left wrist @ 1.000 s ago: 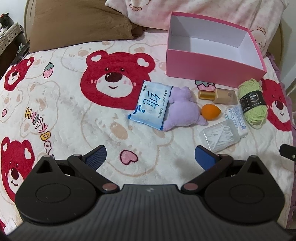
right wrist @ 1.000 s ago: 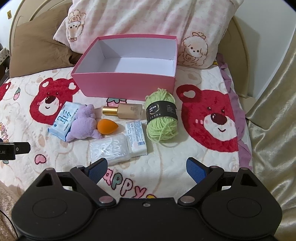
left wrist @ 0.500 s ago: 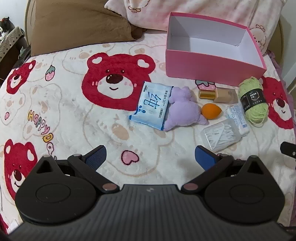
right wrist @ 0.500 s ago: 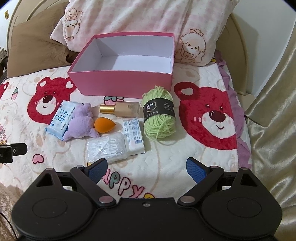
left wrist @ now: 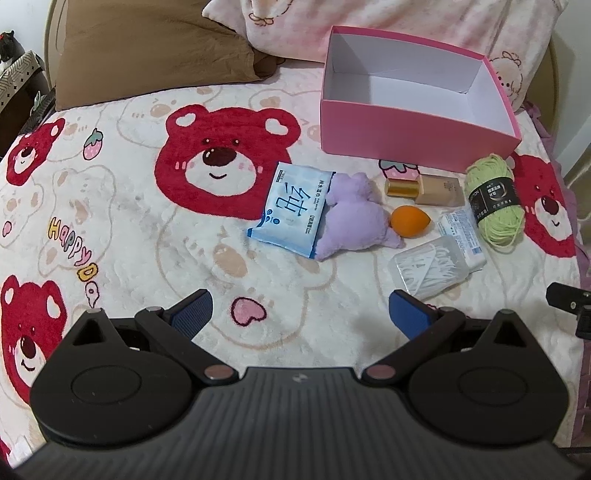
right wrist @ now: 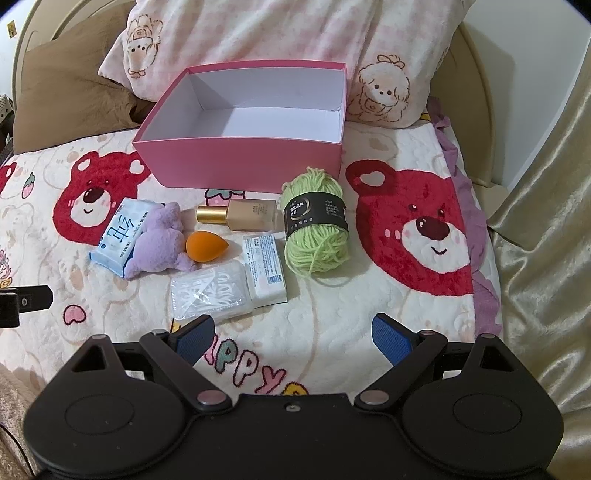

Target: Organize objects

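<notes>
An empty pink box [left wrist: 413, 142] [right wrist: 240, 162] stands on the bed near the pillows. In front of it lie a blue wipes pack [left wrist: 291, 208] [right wrist: 120, 234], a purple plush toy [left wrist: 356, 221] [right wrist: 159, 240], an orange sponge [left wrist: 410, 220] [right wrist: 205, 246], a foundation bottle [left wrist: 428, 188] [right wrist: 243, 216], green yarn [left wrist: 493, 203] [right wrist: 317, 223], a white packet [left wrist: 463, 236] [right wrist: 264, 271] and a clear cotton swab box [left wrist: 430, 267] [right wrist: 212, 291]. My left gripper [left wrist: 301, 314] is open, short of the plush. My right gripper [right wrist: 293, 338] is open, short of the yarn.
The bed [left wrist: 129, 229] has a cream blanket with red bears. A brown pillow [left wrist: 147, 44] and a pink pillow [right wrist: 277, 33] lie behind the box. Gold curtain fabric [right wrist: 546, 221] hangs at the right. Dark furniture [left wrist: 18, 85] stands at the far left.
Both grippers have drifted slightly; the objects sit a little lower and closer in the right wrist view. Nothing on the bed has moved, and both grippers stay open.
</notes>
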`<act>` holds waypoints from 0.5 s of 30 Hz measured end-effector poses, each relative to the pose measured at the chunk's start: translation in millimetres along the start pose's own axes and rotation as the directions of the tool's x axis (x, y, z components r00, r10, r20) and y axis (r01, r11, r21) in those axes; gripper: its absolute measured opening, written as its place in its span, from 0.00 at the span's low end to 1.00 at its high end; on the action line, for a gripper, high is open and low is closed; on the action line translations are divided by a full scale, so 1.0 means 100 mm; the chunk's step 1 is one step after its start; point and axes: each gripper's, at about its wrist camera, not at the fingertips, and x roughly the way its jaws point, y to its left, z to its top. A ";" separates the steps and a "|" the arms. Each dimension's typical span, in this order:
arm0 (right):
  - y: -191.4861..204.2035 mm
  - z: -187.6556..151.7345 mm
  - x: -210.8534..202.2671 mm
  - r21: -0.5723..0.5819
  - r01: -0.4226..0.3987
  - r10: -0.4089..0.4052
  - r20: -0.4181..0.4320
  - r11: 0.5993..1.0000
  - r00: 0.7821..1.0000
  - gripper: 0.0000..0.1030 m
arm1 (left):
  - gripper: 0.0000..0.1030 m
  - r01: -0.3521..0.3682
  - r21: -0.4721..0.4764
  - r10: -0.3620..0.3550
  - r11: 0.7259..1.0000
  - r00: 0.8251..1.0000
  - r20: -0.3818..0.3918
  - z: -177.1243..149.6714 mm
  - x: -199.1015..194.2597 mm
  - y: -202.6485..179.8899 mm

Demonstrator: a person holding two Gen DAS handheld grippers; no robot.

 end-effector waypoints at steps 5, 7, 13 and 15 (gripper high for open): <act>-0.01 -0.01 0.01 0.000 -0.002 0.002 -0.001 1.000 1.000 0.92 | 1.00 -0.001 0.001 0.001 1.000 1.000 -0.001 0.00 0.00 0.00; -0.01 -0.03 0.01 -0.002 -0.003 0.003 -0.002 1.000 1.000 0.92 | 1.00 0.000 0.000 0.000 1.000 1.000 0.000 0.00 0.00 0.00; -0.01 -0.02 0.02 -0.002 -0.004 0.004 -0.005 1.000 1.000 0.92 | 1.00 0.004 -0.002 -0.004 1.000 1.000 -0.001 -0.03 -0.01 -0.04; -0.01 -0.02 0.02 -0.002 -0.004 0.004 -0.005 1.000 1.000 0.92 | 1.00 0.008 -0.004 -0.008 1.000 1.000 -0.002 -0.04 -0.02 -0.05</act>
